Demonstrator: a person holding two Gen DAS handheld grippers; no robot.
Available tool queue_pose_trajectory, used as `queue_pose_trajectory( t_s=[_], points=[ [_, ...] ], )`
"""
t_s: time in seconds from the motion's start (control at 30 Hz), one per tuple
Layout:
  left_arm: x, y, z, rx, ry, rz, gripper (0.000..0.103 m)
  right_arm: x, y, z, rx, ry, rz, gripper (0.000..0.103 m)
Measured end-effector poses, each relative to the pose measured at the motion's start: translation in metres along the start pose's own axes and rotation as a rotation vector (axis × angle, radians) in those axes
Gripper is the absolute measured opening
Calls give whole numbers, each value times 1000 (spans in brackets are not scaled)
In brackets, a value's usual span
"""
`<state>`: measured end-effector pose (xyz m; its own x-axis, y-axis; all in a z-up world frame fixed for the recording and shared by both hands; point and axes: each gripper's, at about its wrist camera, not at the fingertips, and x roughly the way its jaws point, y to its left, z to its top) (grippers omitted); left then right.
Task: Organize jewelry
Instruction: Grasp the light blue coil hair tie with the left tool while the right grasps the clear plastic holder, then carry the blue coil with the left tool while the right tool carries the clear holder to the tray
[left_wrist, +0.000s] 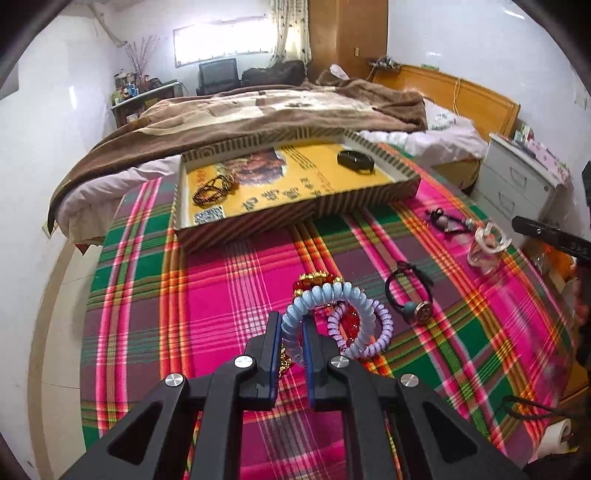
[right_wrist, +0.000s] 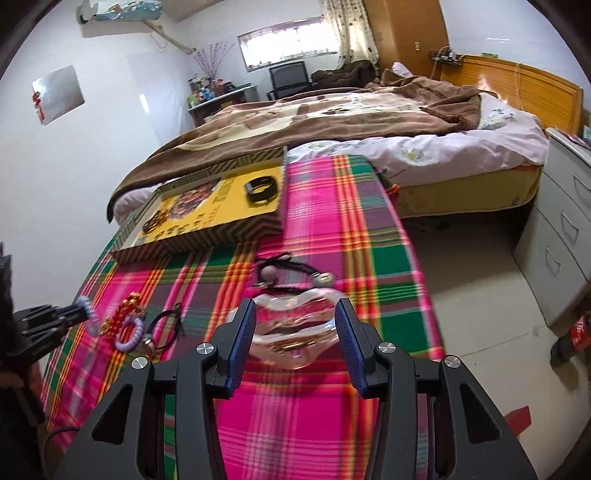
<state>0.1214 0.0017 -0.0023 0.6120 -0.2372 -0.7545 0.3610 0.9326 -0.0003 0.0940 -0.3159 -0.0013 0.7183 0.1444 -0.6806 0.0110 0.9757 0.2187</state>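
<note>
Low in the centre of the left wrist view, the left gripper has its blue-padded jaws drawn close and pinching the pale blue spiral coil hair tie, which loops up and to the right from between them. Touching that loop on its right lies a lilac spiral coil hair tie, and through and behind both shows a red and gold beaded bracelet. Further right, on the pink, green and orange plaid cloth, rests a black cord bracelet with a round metal charm. Near the right edge of the frame stands a clear glass heart-shaped dish, with a black cord piece with beads just above and left of it.

In the upper middle of the frame sits a shallow striped cardboard box lid with a yellow printed floor. Inside it, a dark beaded bracelet lies at the left and a black band at the right, well apart.

In the right wrist view, the right gripper is spread wide at the frame's centre, its pads standing either side of the glass dish; blur hides whether they touch it. The left gripper appears at the left edge, the blue coil at its tip.
</note>
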Motion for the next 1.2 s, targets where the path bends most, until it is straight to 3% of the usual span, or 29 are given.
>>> queue_pose_trajectory(
  t_s=[0.13, 0.2, 0.27, 0.37, 0.5, 0.63, 0.87, 0.93, 1.0, 1.2],
  points=[
    [-9, 3, 3, -24, -25, -12, 11, 13, -17, 10, -8, 42, -20, 45],
    [-10, 3, 3, -37, -31, -12, 11, 23, -25, 12, 3, 76, 27, 46],
    [-9, 3, 4, -51, -27, -17, 11, 38, -34, 13, 42, 129, 63, 56],
    [-8, 0, 2, -52, -22, -22, 11, 49, -37, 7, 67, 169, 124, 58],
    [-7, 0, 2, -57, -22, -21, 11, 41, -29, -5, 65, 184, 202, 58],
    [-7, 0, 5, -67, -25, -23, 11, 39, -13, -18, 55, 262, 307, 58],
    [-7, 1, 4, -85, -22, -30, 11, 47, -6, -21, 87, 291, 363, 58],
    [-8, 1, 4, -85, -20, -29, 11, 46, -6, -23, 93, 288, 365, 56],
    [-7, 1, 4, -85, -19, -29, 11, 42, -9, -23, 98, 283, 376, 33],
    [-9, 0, 5, -84, -26, -33, 11, 36, -13, -24, 135, 251, 395, 32]
  ],
)
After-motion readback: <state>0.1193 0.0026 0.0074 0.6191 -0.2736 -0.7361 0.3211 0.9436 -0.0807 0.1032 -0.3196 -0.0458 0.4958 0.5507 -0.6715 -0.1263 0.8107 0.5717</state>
